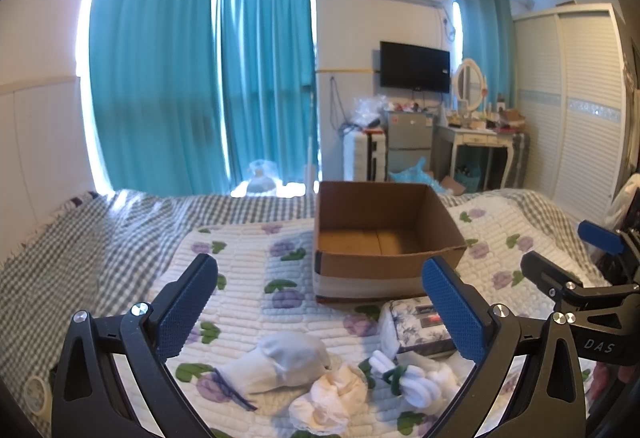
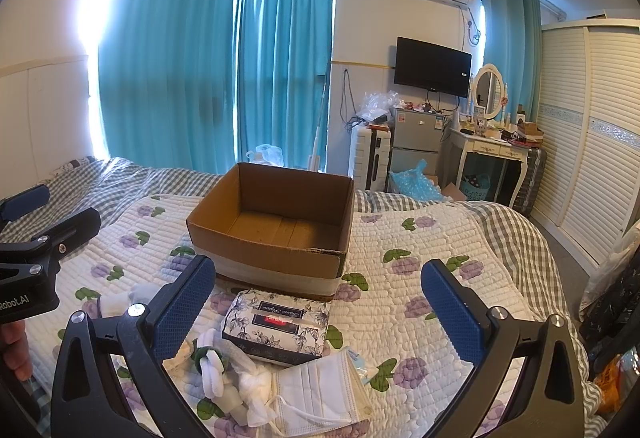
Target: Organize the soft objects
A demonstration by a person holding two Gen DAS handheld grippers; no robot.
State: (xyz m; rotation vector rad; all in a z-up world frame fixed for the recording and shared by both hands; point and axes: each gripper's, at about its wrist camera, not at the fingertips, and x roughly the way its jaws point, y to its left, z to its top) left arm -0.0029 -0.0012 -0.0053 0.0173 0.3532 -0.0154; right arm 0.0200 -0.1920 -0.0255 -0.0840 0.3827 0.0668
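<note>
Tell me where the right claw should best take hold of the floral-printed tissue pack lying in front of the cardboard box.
Probably across its short width, coming down from above. The floral-printed soft tissue pack lies flat on the quilted bedspread, long side roughly parallel to the brown cardboard box. The open right claw looks wide enough to straddle it, and the soft wrap should give under squeezing.

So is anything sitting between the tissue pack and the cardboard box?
Nothing visible. The tissue pack lies on the quilt just in front of the cardboard box, whose top is open and looks empty. Only the box's near wall must be cleared.
</note>
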